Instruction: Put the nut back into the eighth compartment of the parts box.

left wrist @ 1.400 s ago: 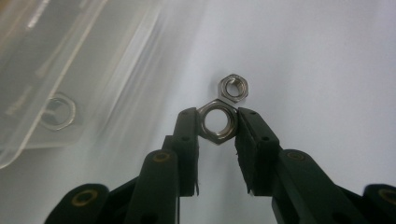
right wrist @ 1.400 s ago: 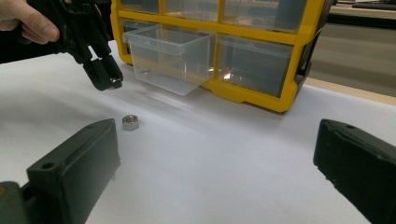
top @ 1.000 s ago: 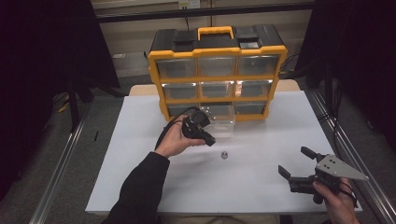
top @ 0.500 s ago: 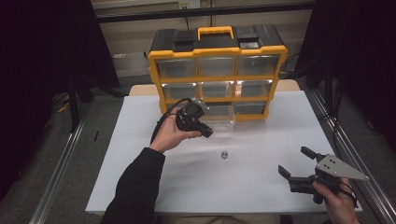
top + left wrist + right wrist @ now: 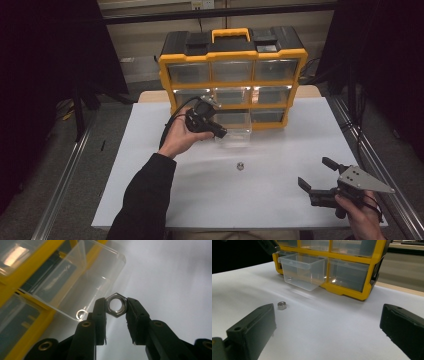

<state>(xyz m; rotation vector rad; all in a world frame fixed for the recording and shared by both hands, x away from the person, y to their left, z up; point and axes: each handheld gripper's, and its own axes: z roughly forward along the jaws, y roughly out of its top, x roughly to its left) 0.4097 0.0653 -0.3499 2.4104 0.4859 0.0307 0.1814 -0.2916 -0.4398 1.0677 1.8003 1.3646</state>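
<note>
A yellow and black organizer (image 5: 232,75) with clear drawers is standing at the far edge of the white table (image 5: 150,135), and everything here is placed relative to it. From its bottom row, the middle clear drawer (image 5: 234,129) is sticking out toward the person, open at the top; in the right gripper view this drawer (image 5: 302,271) is jutting forward of the yellow frame, and a small ring-like metal piece (image 5: 81,314) is lying on its floor in the left gripper view.

The left gripper (image 5: 220,132) is hovering just in front of the organizer, at the near left corner of the pulled-out drawer, held up off the table by the person's left hand (image 5: 180,137). Its jaws are drawn narrow and are pinching a steel hex nut (image 5: 116,304) by two opposite flats, with the nut's hole facing the camera; the nut is sitting just beside the drawer's near wall, above the table.

A second hex nut (image 5: 240,165) is lying loose on the table in front of the organizer, a little nearer the person than the open drawer and apart from both grippers.

The right gripper (image 5: 317,177) is resting well away from the organizer, near the table's front right corner, in the person's right hand (image 5: 360,215). Its jaws are standing wide apart and are holding nothing, pointing toward the loose nut (image 5: 282,305)
</note>
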